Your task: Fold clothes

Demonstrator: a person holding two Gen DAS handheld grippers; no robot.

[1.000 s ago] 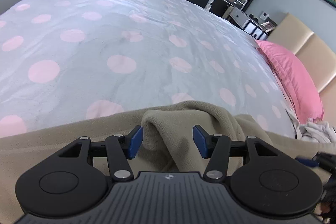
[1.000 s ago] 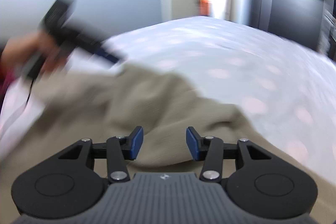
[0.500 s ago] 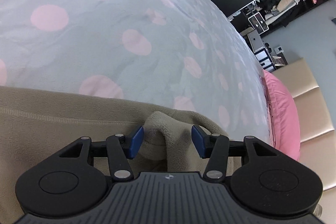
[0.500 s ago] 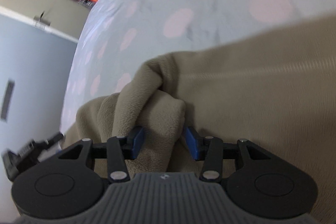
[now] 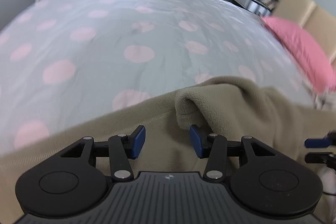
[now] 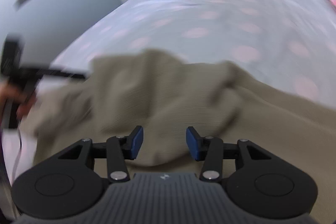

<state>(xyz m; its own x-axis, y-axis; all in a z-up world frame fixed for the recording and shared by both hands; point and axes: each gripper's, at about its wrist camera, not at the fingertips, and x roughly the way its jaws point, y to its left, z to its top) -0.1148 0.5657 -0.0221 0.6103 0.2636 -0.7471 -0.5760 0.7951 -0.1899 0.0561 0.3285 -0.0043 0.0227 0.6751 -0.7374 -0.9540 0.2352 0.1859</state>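
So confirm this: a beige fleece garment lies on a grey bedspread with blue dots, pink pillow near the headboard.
Wrong on one point: the grey bedspread has pink dots, as the left wrist view shows. The beige fleece garment lies on it, with the pink pillow near the headboard.

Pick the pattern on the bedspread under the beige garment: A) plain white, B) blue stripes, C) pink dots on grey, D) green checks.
C: the bedspread is grey with round pink dots, and the beige fleece garment lies on its near edge.

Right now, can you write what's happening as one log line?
task: fold clothes | left gripper: open over beige fleece | right gripper: open | surface: spotted bedspread
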